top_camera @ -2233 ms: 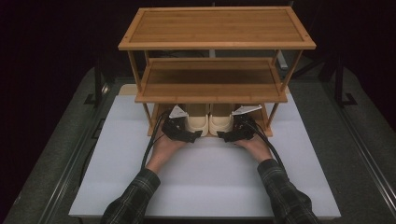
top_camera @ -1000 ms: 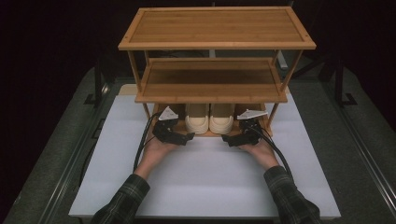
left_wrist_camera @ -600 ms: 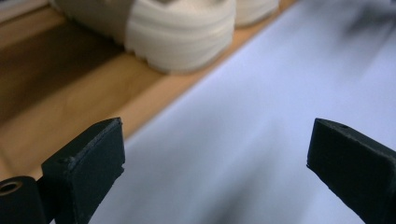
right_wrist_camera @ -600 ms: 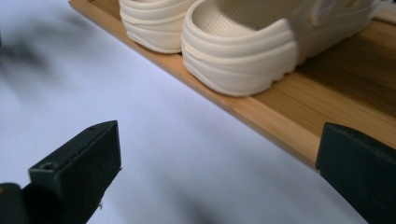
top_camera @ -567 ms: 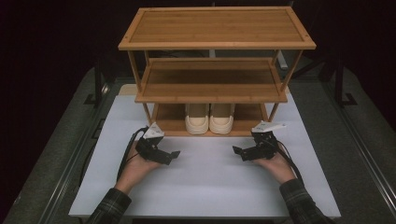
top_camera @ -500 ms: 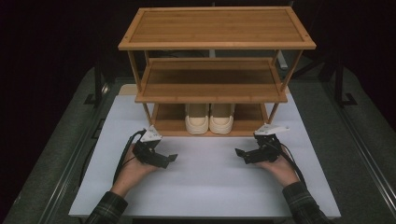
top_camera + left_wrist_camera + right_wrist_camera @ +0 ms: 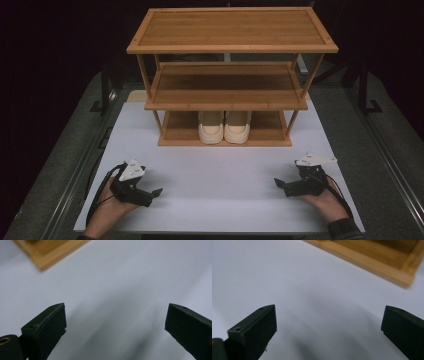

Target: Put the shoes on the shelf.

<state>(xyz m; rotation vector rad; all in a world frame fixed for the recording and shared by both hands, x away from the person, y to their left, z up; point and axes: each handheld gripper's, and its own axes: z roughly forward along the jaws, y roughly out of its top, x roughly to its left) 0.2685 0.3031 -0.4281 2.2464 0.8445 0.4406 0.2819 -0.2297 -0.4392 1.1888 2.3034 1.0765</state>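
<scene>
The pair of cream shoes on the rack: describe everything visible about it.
The pair of cream shoes sits side by side, touching, on the bottom shelf of the three-tier wooden shoe rack, near its middle. One rounded end of each shoe faces the person and reaches the shelf's front edge. They look smooth and pale, with thick light soles. The middle shelf hides their far ends. Nothing grips them; the left tongs and right tongs are apart from them, over the white mat.

Both claws are black, each topped by a grey three-cornered plate, trailing black cable; a dark cuff at five o'clock.

Left claw (image 7: 156, 192), right claw (image 7: 278, 183).
</scene>
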